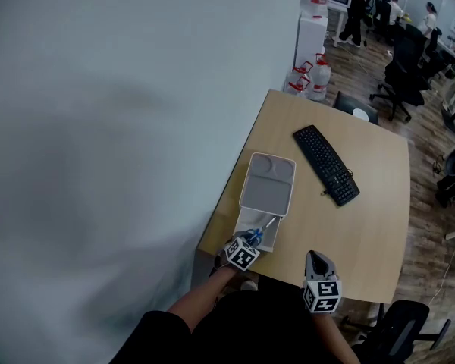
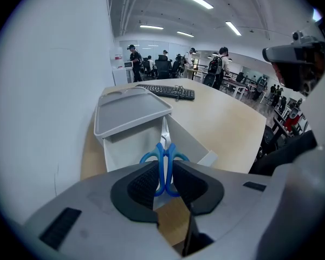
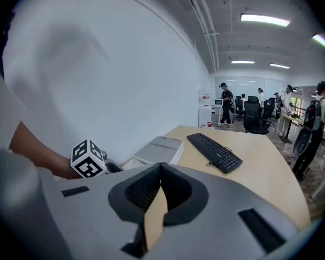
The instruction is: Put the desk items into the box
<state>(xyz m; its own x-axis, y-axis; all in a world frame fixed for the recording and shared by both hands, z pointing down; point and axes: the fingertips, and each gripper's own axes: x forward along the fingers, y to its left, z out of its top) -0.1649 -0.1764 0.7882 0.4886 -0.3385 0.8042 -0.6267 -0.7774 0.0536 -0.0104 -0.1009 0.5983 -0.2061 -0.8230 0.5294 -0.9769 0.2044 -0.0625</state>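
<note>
The left gripper (image 2: 163,182) is clamped on the blue plastic handle loops of a pair of steel-bladed scissors (image 2: 163,158). The blades point away, over the open white rectangular box (image 2: 131,145) at the near left corner of the light wooden desk (image 1: 364,226). A grey plastic tray-lid (image 2: 131,110) rests across the box's far half.

The scissors look light and rigid. Their smooth handles could probably pivot between the pads, so a hold across both loops, near the pivot, seems soundest.

The right gripper (image 3: 160,191) has its jaws together on nothing.
</note>
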